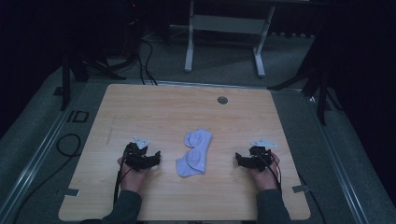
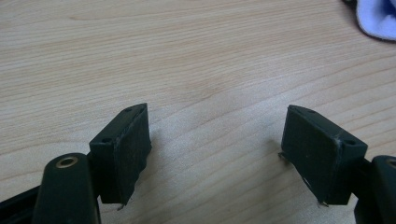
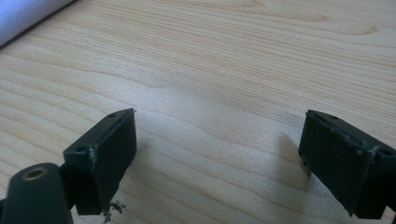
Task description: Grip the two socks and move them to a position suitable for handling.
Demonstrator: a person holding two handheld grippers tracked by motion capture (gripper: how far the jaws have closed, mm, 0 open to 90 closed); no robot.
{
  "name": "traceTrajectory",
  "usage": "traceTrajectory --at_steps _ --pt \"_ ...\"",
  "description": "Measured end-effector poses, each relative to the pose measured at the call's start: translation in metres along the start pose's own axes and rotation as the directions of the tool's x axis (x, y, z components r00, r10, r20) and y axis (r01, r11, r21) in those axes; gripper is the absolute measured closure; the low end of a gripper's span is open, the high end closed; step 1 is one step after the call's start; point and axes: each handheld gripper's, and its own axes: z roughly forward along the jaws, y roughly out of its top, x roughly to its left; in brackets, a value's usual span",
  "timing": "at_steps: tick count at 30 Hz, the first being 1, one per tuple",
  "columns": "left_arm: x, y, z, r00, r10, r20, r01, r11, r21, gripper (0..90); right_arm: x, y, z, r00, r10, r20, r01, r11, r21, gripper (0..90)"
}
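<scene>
step: pre-grasp, I see bra [image 1: 194, 153] untouched on table [image 1: 140, 107] | left tool [image 1: 148, 157] spread, left of bra | right tool [image 1: 243, 160] spread, right of bra | next: I'd bring both inward to its edges

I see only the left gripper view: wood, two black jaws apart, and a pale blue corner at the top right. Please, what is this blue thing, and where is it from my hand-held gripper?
Observer: In the high view it is a light blue padded garment with two round cups, lying flat on the table between the two hand-held grippers. It lies to the right of your left hand-held gripper, apart from it.
Operator: And the other hand-held gripper?
Observer: The right hand-held gripper rests on the table on the garment's far side, also not touching it.
Operator: Is it open?
Observer: Yes. The right gripper view shows its jaws wide apart with bare wood between them.
</scene>
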Motion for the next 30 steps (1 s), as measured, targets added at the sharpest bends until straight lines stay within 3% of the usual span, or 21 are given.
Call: traceTrajectory --at_steps 13,22,30 --pt "0.000 0.000 0.000 1.0000 -0.002 -0.003 0.002 1.0000 0.002 23.7 0.004 0.000 -0.004 1.0000 -0.004 0.000 0.004 1.000 0.010 18.3" --pt "-0.001 0.000 0.000 1.0000 -0.003 -0.004 0.003 1.0000 0.001 23.6 0.017 0.003 -0.012 0.9961 -0.084 0.027 0.083 0.996 0.034 41.8" --pt "-0.004 0.001 -0.001 0.9999 -0.009 -0.009 0.009 0.9998 0.015 24.0 0.032 0.008 -0.019 0.9891 -0.145 -0.024 0.146 0.988 0.050 56.2"
